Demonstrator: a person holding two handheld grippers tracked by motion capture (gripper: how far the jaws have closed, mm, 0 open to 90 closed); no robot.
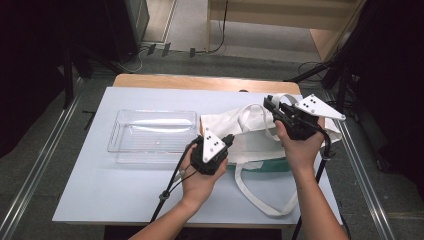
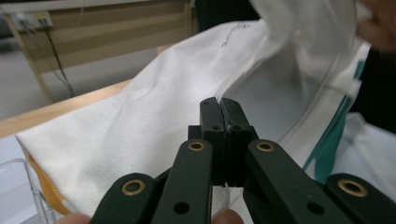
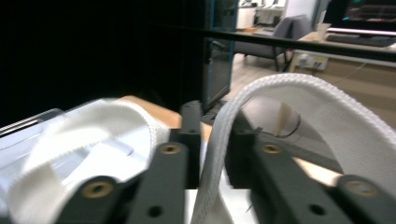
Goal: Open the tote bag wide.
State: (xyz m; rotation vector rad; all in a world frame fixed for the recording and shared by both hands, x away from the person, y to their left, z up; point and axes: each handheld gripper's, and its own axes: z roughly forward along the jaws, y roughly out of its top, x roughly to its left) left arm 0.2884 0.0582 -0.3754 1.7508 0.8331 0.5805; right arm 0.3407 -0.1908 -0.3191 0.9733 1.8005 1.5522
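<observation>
The white cloth bag (image 1: pixel 250 132) lies lengthwise along the desk's (image 1: pixel 100 190) right half between the two grippers: the left gripper (image 1: pixel 226 141) pinches its near left rim, while the right gripper (image 1: pixel 272 104), jaws slightly parted, has a handle strap (image 3: pixel 289 93) running between them.

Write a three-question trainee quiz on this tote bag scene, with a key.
1. True or false: the left gripper is shut on the white tote bag.
2. What runs between the right gripper jaws: A) the bag's strap, B) a cable, C) a spoon?
3. What stands on the table left of the bag?

Key: 1 true. 2 A. 3 A clear plastic bin, with nothing visible inside.
</observation>
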